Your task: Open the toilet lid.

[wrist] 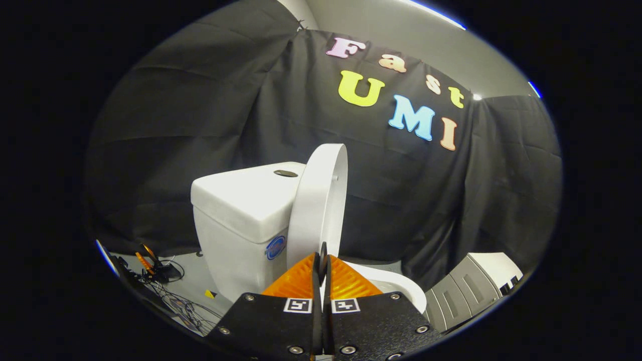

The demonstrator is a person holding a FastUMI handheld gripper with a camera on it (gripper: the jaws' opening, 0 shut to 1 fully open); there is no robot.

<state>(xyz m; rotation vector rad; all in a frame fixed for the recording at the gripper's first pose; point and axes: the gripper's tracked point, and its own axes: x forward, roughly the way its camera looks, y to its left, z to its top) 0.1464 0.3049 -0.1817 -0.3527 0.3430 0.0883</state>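
The toilet lid (pixel 318 200) stands upright just ahead of the gripper (pixel 323 258), edge-on, long axis vertical; the jaws are pressed together.

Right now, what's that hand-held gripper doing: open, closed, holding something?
Hand-held gripper: closed, fingers pressed together with nothing between them, just in front of the raised toilet lid.

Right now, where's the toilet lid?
Gripper view: the toilet lid stands raised, just beyond the shut gripper, beside the tank, above the bowl rim.
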